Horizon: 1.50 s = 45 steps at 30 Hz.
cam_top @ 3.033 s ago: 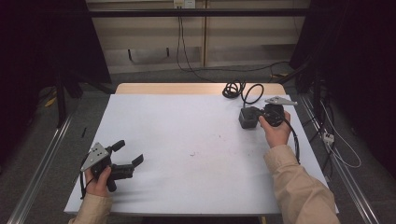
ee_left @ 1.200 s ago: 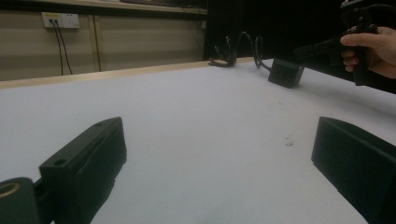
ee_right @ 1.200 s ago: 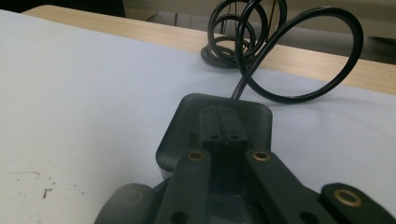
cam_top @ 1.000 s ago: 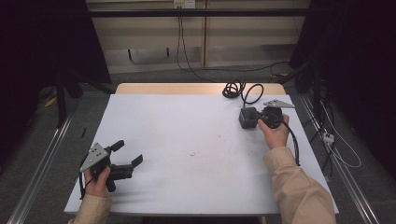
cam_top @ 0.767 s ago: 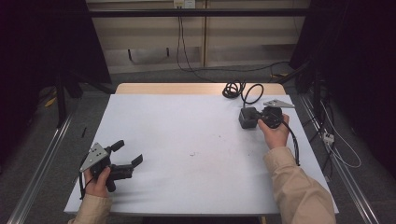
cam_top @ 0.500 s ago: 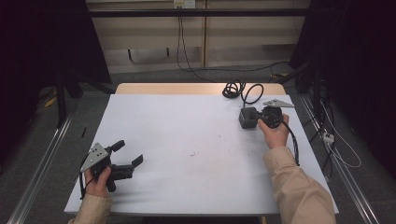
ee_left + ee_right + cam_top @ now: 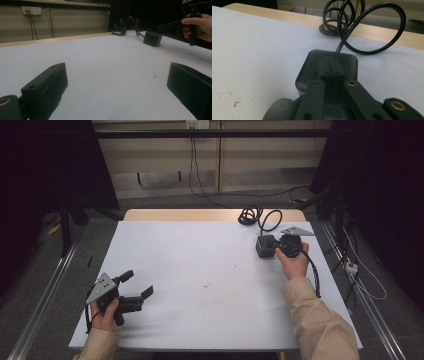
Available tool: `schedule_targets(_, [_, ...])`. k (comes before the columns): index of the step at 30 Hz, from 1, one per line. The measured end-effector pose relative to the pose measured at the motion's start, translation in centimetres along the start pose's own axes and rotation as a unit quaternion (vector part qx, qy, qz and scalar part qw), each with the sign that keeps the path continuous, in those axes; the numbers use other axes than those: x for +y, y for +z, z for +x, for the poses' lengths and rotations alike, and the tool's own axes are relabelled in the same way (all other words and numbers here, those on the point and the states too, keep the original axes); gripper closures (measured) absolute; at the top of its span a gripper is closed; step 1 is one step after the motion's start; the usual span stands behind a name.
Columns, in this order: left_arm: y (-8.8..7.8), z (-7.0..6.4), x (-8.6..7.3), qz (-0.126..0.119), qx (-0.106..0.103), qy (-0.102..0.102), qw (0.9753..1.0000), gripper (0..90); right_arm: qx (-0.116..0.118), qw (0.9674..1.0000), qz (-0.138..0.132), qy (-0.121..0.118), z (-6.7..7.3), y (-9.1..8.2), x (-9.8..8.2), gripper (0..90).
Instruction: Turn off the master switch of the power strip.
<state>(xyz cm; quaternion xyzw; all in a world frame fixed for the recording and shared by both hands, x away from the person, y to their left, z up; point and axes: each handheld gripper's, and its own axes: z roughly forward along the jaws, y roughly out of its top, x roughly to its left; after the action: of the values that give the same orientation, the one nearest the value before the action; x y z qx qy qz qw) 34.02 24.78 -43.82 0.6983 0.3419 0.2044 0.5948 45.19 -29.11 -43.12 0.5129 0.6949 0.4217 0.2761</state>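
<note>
Looking down from the high view, the white rectangular tabletop (image 7: 210,270) serves as the landmark. Near its far right corner sits a small black box-shaped power adapter (image 7: 265,246), its black coiled cable (image 7: 255,216) looping toward the far wooden edge. The right gripper (image 7: 278,247) is held just right of the adapter with its tips against it, gripped by the right hand (image 7: 294,262); the grey three-cornered plate (image 7: 297,231) sits above it. Near the tabletop's near left corner, the left gripper (image 7: 136,285) is held low in the left hand (image 7: 106,315), its jaws spread wide with nothing between them.

In the left gripper view, the two black jaws stand far apart over bare white tabletop (image 7: 100,65). Far across it lie the adapter (image 7: 152,38) and the cable coil (image 7: 125,27), with the other hand (image 7: 200,26) beside them. A white wall socket (image 7: 31,10) shows on the wall behind; no writing on it can be read.

In the right gripper view, the jaws are closed together, their tips meeting over the adapter's (image 7: 312,67) rounded top, pinching nothing. The cable (image 7: 372,30) loops behind it. No brand or label is legible on the adapter.
</note>
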Motion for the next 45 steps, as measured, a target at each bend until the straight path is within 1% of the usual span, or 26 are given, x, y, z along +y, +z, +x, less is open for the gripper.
schedule_targets(8, [-0.03,0.04,0.01,-0.001,0.000,0.001,1.0000,2.8,0.002,1.0000,-0.005,0.007,-0.05,-0.03,-0.16,90.0])
schedule_targets(10, [-0.03,0.03,0.00,-0.001,0.001,-0.001,1.0000,2.8,0.002,1.0000,-0.008,0.005,-0.06,-0.02,-0.22,90.0])
schedule_targets(16, [-0.06,0.04,0.03,-0.002,0.001,-0.001,1.0000,2.8,-0.001,1.0000,-0.006,0.001,0.06,-0.04,-0.16,90.0])
schedule_targets(20, [-0.09,0.11,0.01,-0.003,0.002,-0.002,1.0000,2.8,-0.005,1.0000,-0.005,-0.007,0.15,-0.03,-0.11,90.0])
schedule_targets(24, [-0.09,0.12,0.02,-0.003,0.002,-0.002,1.0000,2.8,-0.006,1.0000,-0.005,-0.006,0.19,-0.04,-0.09,90.0])
schedule_targets(31, [-0.09,0.12,0.01,-0.003,0.002,-0.002,1.0000,2.8,-0.010,0.9998,-0.001,-0.014,0.32,-0.05,0.02,90.0])
schedule_targets(37, [-0.09,0.18,0.01,-0.001,0.001,0.000,1.0000,2.8,-0.012,0.9999,0.001,-0.010,0.38,-0.05,0.06,90.0])
schedule_targets(41, [-0.09,0.16,0.02,-0.003,0.001,-0.002,1.0000,2.8,-0.015,0.9998,0.001,-0.014,0.46,-0.04,0.08,90.0])
schedule_targets(43, [-0.10,0.19,0.03,-0.003,0.002,-0.002,1.0000,2.8,-0.015,0.9998,0.000,-0.010,0.45,-0.06,0.10,90.0])
schedule_targets(44, [-0.10,0.20,0.03,-0.003,0.002,-0.003,1.0000,2.8,-0.016,0.9998,-0.007,-0.008,0.40,-0.13,0.16,90.0])
schedule_targets(45, [-0.09,0.20,0.03,-0.003,0.002,-0.002,1.0000,2.8,-0.014,0.9999,-0.005,-0.004,0.30,-0.21,0.28,90.0])
